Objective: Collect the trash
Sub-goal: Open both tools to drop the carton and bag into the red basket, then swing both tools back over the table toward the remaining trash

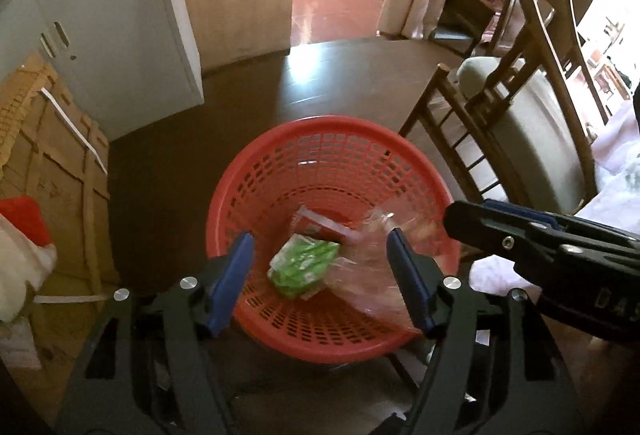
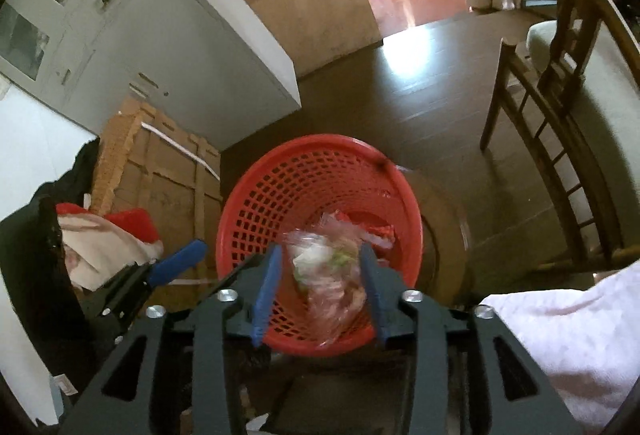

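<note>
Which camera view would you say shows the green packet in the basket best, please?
The left wrist view: the green packet lies in plain sight inside the red basket. In the right wrist view only blurred green shows through a clear plastic bag.

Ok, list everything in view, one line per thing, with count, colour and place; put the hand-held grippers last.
basket: one, red, mesh, on the dark floor, centre.
green packet: one, green and white, inside the basket.
clear plastic bag: one, transparent, blurred, over the basket between the right fingers.
cardboard box: one, brown, strapped, left of the basket.
cabinet: one, grey, behind the box.
wooden chair: one, brown frame, pale cushion, right of the basket.
pink cloth: one, pale pink, lower right.
left hand-held gripper: one, black with blue pads, open above the basket.
right hand-held gripper: one, same colours, open around the bag.
</note>
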`<state>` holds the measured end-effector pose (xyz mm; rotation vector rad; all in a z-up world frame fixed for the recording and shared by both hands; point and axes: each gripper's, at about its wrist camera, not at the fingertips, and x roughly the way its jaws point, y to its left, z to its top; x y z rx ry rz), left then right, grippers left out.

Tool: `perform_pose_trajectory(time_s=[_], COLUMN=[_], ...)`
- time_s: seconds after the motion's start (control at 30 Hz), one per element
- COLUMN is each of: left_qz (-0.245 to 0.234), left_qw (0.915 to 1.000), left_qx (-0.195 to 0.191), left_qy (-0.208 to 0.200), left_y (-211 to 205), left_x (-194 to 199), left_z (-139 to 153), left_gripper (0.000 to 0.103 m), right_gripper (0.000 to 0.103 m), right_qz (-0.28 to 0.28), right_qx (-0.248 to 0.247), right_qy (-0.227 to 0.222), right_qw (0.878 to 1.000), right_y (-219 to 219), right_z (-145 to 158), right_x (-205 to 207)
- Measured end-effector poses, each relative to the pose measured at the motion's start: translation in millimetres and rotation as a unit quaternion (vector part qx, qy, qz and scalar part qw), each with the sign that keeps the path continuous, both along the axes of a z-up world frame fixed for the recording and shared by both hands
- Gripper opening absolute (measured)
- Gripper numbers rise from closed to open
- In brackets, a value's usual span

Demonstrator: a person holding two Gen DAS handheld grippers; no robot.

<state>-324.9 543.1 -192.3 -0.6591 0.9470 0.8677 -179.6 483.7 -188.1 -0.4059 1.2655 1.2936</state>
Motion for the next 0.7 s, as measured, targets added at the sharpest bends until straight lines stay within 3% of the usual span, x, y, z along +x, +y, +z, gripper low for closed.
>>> perform_pose_trajectory(time_s=[0.23, 0.3, 0.4, 0.57, 0.7], left_qz=[0.005, 0.0, -0.01, -0.056, -0.099], left_qw=[0.9998, 0.9997, 0.999, 0.9954, 0.9897], left_qx=[0.017, 0.023, 0.041, 0.069, 0.084], left_qy=[-0.005, -0.01, -0.016, -0.035, -0.06], left_y=[-7.6, -12.2, -23.2, -51.7, -86.9], left_x=[-1.6, 0.4, 6.0, 29.5, 53.6], left_z=[23.3, 32.9, 48.5, 80.7, 108.3], left_gripper=[0.071, 0.071, 0.071, 0.071, 0.077], right_gripper=[0.053, 0.061, 0.085, 0.088, 0.093], right_qz=[-0.009, -0.013, -0.031, -0.07, -0.121], right_qx=[0.037, 0.05, 0.063, 0.099, 0.13], right_qy=[-0.009, -0.029, -0.08, -0.112, -0.15], right_qw=[0.999, 0.998, 0.994, 0.986, 0.973], right_y=[-27.1, -43.3, -76.3, -142.8, -207.9], right_z=[36.2, 53.0, 75.2, 112.2, 144.9], right_x=[6.9, 6.7, 5.7, 15.5, 29.4])
